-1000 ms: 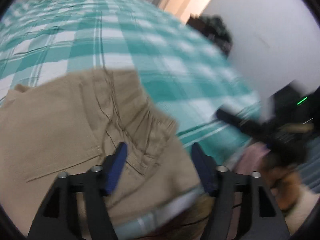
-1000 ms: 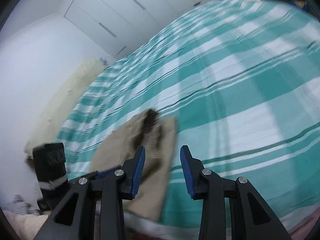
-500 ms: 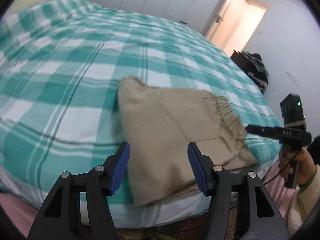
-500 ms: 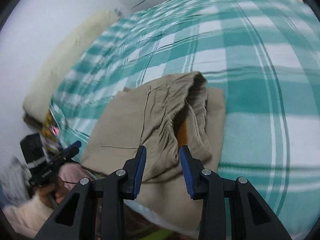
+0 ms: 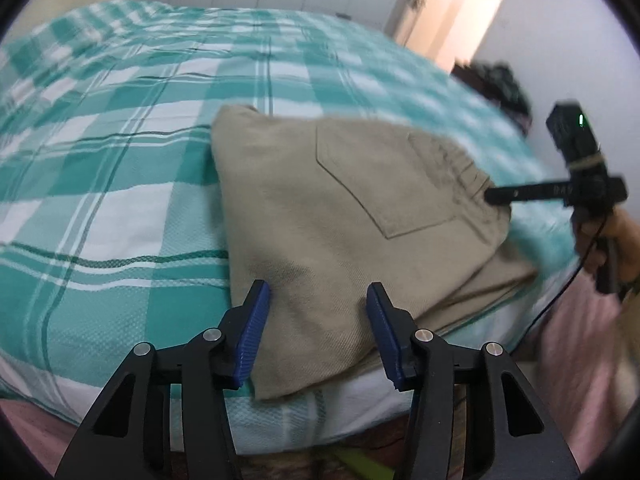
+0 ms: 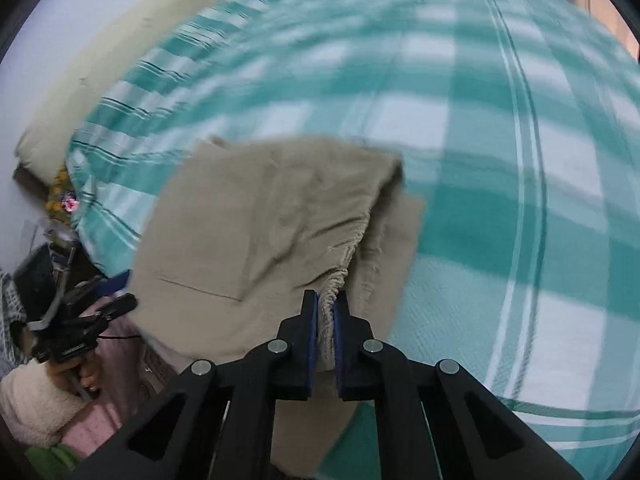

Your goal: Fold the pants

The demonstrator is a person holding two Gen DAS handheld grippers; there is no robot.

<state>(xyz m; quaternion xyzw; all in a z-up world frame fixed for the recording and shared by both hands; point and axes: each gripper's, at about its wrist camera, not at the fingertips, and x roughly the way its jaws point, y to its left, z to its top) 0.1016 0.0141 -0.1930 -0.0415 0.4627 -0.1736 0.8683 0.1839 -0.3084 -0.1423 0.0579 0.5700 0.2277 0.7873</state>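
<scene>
Folded khaki pants (image 5: 352,216) at lower centre on the checked bed (image 5: 120,160): right gripper (image 6: 325,312) clamped on their elastic waistband (image 6: 340,276), left gripper (image 5: 316,328) spread wide over the opposite folded edge.

Two wrist fisheye views over one bed edge.
Left wrist view: looking forward and down across folded khaki pants (image 5: 352,216) on teal checked bedspread (image 5: 120,152), from near the left corner. Right wrist view: very close at elastic waistband (image 6: 340,268), facing toward pillow (image 6: 120,40). Shared: pants, bedspread, opposite gripper.
</scene>
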